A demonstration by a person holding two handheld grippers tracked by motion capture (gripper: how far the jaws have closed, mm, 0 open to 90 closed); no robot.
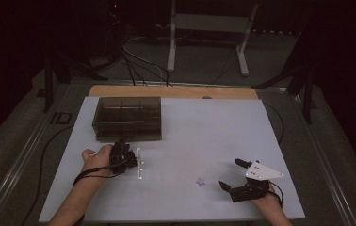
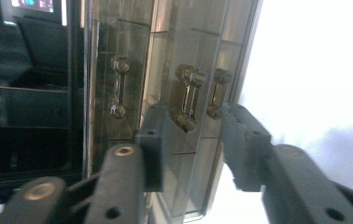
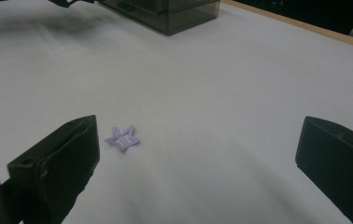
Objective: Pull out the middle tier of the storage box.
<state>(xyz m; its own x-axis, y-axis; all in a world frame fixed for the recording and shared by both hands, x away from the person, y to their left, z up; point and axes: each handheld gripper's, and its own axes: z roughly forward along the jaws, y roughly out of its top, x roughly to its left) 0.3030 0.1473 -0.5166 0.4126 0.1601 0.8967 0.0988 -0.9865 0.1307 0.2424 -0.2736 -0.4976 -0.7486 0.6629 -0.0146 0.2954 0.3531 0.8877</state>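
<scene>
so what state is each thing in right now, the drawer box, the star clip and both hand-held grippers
drawer box: upright on the table, drawers look shut
drawer handle: between the jaws of the left hand-held gripper, pads not pressing on it
left hand-held gripper: open, at the box front
star clip: lying flat on the table, untouched
right hand-held gripper: open wide, nothing held, near the star clip

A dim lab or recording room is being shown.

A white work board [image 1: 204, 136] is being supported on a wooden table [image 1: 176, 91], with black cables [image 1: 138, 63] being trailed over a grey carpeted floor [image 1: 204, 61]. A white metal stand [image 1: 209, 28] and dark tripod legs [image 1: 303, 70] are being kept around it.
</scene>
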